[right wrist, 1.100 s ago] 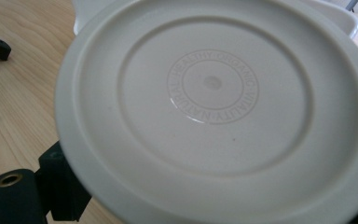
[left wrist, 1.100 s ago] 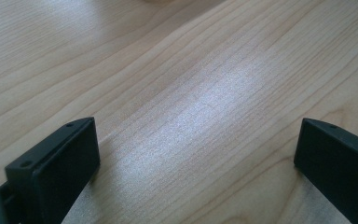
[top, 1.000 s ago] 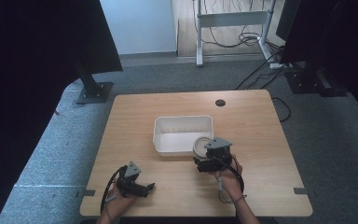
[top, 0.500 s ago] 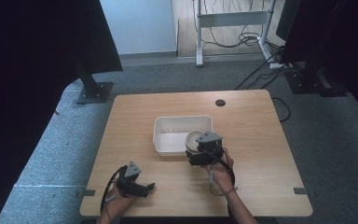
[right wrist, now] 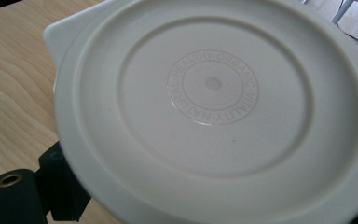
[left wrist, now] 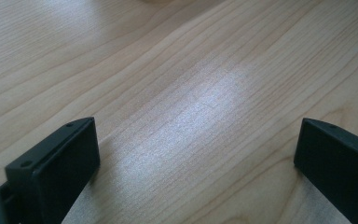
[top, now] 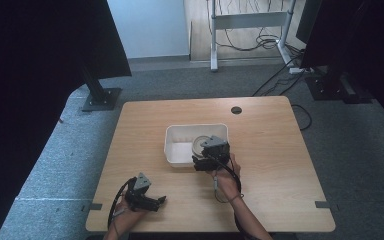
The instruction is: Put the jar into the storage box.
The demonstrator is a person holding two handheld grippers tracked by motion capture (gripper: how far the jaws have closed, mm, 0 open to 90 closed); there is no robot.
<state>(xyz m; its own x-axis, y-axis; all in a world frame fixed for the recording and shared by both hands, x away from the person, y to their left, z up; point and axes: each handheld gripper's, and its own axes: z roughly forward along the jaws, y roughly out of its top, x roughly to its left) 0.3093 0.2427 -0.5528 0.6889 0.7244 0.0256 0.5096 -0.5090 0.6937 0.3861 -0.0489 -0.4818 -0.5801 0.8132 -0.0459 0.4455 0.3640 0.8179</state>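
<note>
- The left tongs (top: 152, 201) rest low at the near left of the tabletop (top: 270, 150), held in one hand (top: 125, 212). In the left gripper view their two black, flat-faced jaws stand wide apart with bare wood grain between them.
- The tabletop is one pale wooden slab with rounded corners and a fine straight grain that shines softly where light falls on it.
- The right tongs (top: 200, 162) sit just right of the middle, gripped by the other hand (top: 225, 180), at the near right corner of the tub.
- They are closed on one round plate (right wrist: 214, 102), which is cream-coloured, smooth plastic with a raised rim, a stepped ring and a small embossed circle of lettering at its centre. In the high view the plate (top: 200, 144) is over the right part of the tub.
- One white tub (top: 180, 131), rectangular with rounded corners and a matte plastic wall, stands at the middle of the tabletop.
- One small dark round hole (top: 236, 110) marks the far edge of the tabletop.
- Beyond lies grey carpet (top: 360, 140) and a tangle of black cables (top: 260, 35).
</note>
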